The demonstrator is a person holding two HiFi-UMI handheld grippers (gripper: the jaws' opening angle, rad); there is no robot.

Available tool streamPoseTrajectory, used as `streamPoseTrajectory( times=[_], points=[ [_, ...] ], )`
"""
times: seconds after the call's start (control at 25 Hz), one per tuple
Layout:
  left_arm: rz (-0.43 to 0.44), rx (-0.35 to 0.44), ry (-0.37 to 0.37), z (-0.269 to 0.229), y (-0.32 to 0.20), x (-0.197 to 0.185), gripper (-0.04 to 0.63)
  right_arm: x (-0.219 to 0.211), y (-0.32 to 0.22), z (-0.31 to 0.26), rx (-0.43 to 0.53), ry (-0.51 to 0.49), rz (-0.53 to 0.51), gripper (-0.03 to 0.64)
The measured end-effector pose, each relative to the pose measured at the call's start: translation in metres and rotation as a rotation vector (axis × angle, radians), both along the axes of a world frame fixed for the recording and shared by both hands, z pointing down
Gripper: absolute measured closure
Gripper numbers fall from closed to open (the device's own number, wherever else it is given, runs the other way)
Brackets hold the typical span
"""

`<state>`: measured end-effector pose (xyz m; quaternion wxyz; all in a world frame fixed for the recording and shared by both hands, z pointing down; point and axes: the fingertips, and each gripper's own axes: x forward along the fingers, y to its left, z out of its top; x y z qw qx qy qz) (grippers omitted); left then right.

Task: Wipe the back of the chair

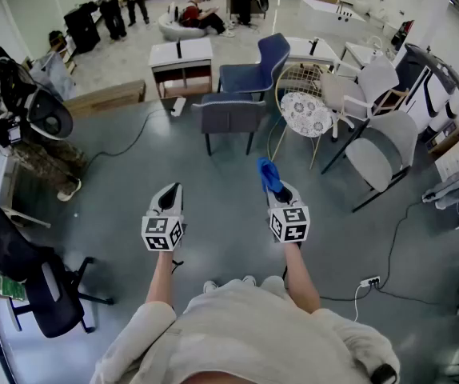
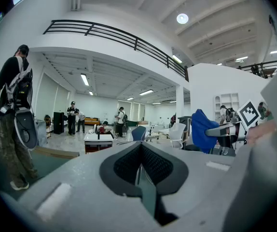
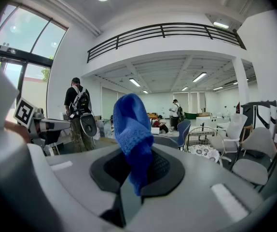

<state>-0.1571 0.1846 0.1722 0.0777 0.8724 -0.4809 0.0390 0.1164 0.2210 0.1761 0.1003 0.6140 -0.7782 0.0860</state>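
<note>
A grey upholstered chair point(image 1: 229, 117) stands a few steps ahead on the floor, its back turned toward me. My right gripper point(image 1: 274, 187) is shut on a blue cloth point(image 1: 267, 172), which sticks up from between the jaws point(image 3: 131, 124). It is held in the air well short of the chair. My left gripper point(image 1: 172, 190) hovers level with it to the left. Its jaws are closed together with nothing between them point(image 2: 139, 151). In the left gripper view the blue cloth point(image 2: 203, 129) shows at the right.
Behind the grey chair are a blue chair point(image 1: 255, 66) and a white table point(image 1: 181, 54). A wire chair with a patterned cushion point(image 1: 305, 112) and grey chairs point(image 1: 385, 146) stand right. A person with a backpack point(image 1: 21, 126) is left. A black office chair point(image 1: 29, 278) and power strip point(image 1: 369, 281) lie near.
</note>
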Motion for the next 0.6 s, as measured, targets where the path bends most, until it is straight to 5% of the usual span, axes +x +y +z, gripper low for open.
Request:
streamPoseTrajectory(
  times=[0.6],
  points=[
    [0.026,-0.021,0.006,0.002,0.002,-0.006,0.595,-0.014,0.002,-0.004,-0.008,-0.007,-0.010,0.569]
  ],
)
